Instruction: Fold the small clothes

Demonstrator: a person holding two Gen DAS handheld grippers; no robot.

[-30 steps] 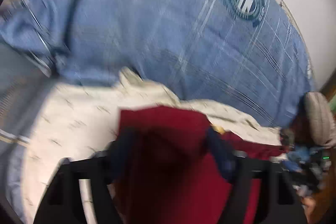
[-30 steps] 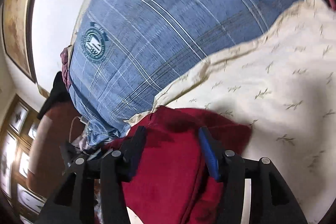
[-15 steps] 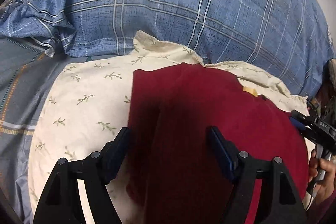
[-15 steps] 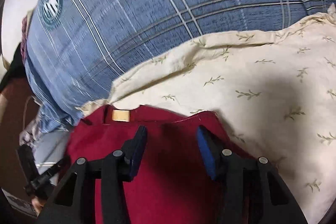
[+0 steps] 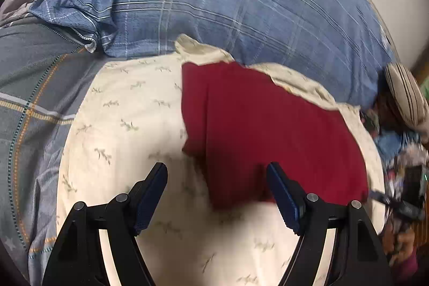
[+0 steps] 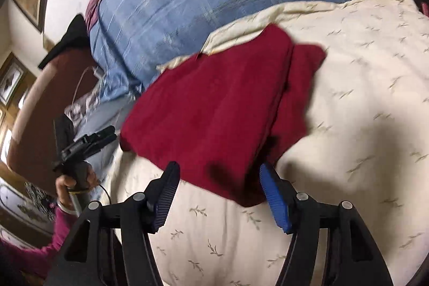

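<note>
Bedding fills both views: a blue plaid pillow (image 5: 214, 4) with a round emblem lies at the far side, and in front of it a cream pillow (image 5: 120, 125) printed with small sprigs carries the task's thing. A grey plaid sheet (image 5: 29, 87) shows at the left of the left wrist view.

The red garment (image 5: 268, 130) lies folded flat on the cream pillow. In the left wrist view its long axis runs from the far left corner, near the blue pillow, down toward the near right. It is plain dark red, a rough rectangle in stacked layers; in the right wrist view a narrower lower layer sticks out along the right side. Both views are somewhat blurred.

The left gripper (image 5: 217, 195) stands wide open just above the garment's near edge, its pads pressing on nothing. The right gripper (image 6: 218, 192) has just been opening; its jaws stand apart over the garment's near corner, clear of the cloth. A hand (image 6: 72, 178) in a magenta sleeve holds the left gripper's handle.
</note>
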